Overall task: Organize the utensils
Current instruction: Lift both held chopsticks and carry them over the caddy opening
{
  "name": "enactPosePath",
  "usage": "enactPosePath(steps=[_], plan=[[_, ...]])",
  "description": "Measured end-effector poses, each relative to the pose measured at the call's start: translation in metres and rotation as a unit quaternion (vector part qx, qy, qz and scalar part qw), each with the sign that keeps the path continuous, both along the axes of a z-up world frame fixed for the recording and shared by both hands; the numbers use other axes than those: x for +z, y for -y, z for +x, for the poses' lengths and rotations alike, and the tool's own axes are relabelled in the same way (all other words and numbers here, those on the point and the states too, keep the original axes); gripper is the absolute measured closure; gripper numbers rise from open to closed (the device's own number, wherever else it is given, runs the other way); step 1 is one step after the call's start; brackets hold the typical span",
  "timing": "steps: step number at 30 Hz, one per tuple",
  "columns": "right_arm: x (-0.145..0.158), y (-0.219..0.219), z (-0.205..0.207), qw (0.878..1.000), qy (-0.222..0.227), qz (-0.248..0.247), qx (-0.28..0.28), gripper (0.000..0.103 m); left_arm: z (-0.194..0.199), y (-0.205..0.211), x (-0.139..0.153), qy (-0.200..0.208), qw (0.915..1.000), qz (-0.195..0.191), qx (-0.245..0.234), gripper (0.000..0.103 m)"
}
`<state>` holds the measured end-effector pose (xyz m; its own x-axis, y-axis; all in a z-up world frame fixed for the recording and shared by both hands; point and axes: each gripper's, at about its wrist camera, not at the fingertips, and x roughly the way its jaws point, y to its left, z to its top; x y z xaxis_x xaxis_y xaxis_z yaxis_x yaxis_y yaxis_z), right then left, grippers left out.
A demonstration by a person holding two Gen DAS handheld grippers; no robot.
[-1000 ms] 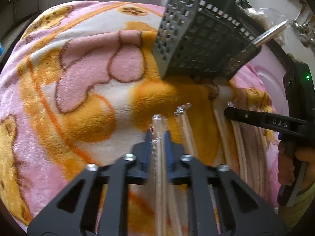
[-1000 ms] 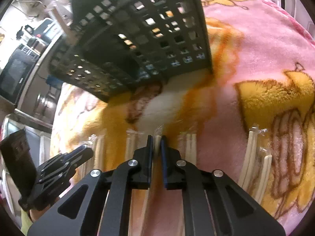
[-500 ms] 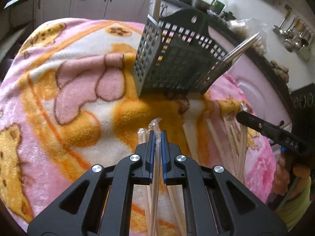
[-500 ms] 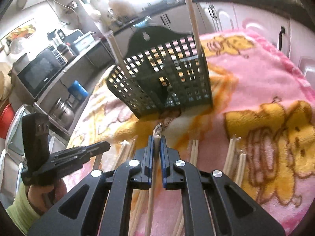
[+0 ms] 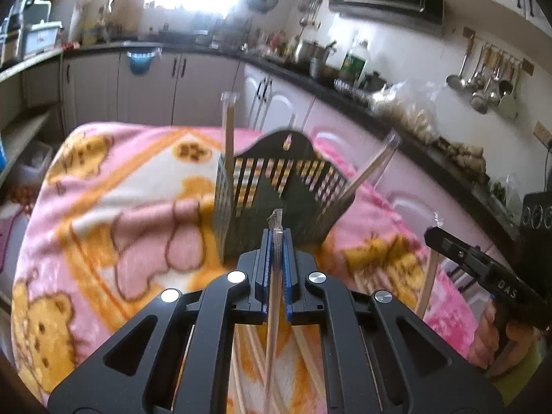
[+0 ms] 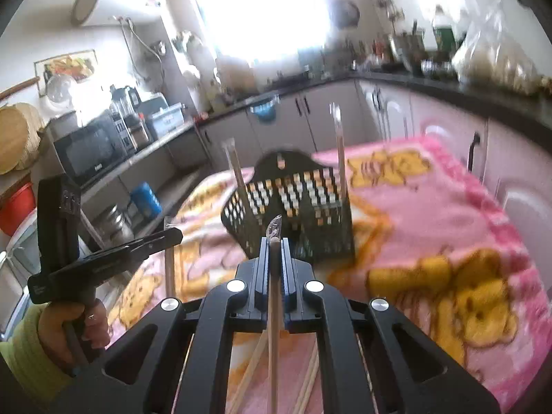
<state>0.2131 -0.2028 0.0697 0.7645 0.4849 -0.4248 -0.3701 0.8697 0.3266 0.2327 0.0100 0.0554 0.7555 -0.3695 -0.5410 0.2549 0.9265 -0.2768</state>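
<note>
The left gripper (image 5: 275, 238) has its jaws clamped on wrapped chopsticks (image 5: 272, 314); the right gripper (image 6: 275, 252) likewise grips a wrapped pair (image 6: 273, 314); the black basket (image 5: 276, 200) stands ahead on the pink blanket (image 5: 114, 214).

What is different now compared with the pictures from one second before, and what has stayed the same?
Both tools have risen from the blanket, each lifting its wrapped chopstick pair: left tool with the left pair, right tool with the right pair. Nothing was newly grasped or released. The black basket, its two standing pairs and the loose pairs below stay put.
</note>
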Motion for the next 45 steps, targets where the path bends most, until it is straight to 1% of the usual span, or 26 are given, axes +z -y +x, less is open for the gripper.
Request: enactPosePath(steps=[3, 13, 23, 27, 33, 37, 42, 45], plan=[[0.008, 0.004, -0.001, 1.0, 0.021, 0.008, -0.006, 0.097, 0.003, 0.002, 0.013, 0.022, 0.9997, -0.006, 0.004, 0.102], [0.034, 0.015, 0.007, 0.996, 0.078, 0.029, -0.038, 0.097, 0.021, 0.009, 0.053, 0.074, 0.9965, -0.038, 0.01, 0.102], [0.06, 0.018, 0.029, 0.989, 0.129, 0.036, -0.06, 0.097, 0.048, 0.023, 0.095, 0.138, 0.9885, -0.057, 0.027, 0.102], [0.067, 0.018, 0.039, 0.986, 0.146, 0.039, -0.069, 0.097, 0.057, 0.028, 0.104, 0.156, 0.9856, -0.057, 0.033, 0.102], [0.075, 0.016, 0.057, 0.981, 0.173, 0.039, -0.084, 0.097, 0.072, 0.034, 0.111, 0.183, 0.9812, -0.045, 0.041, 0.102], [0.079, 0.015, 0.072, 0.976, 0.192, 0.04, -0.096, 0.097, 0.078, 0.036, 0.115, 0.205, 0.9766, -0.042, 0.05, 0.102], [0.081, 0.011, 0.09, 0.97, 0.214, 0.034, -0.109, 0.097, 0.088, 0.039, 0.112, 0.221, 0.9723, -0.047, 0.058, 0.102], [0.08, 0.009, 0.103, 0.968, 0.221, 0.027, -0.117, 0.097, 0.095, 0.041, 0.105, 0.231, 0.9699, -0.044, 0.063, 0.102]])
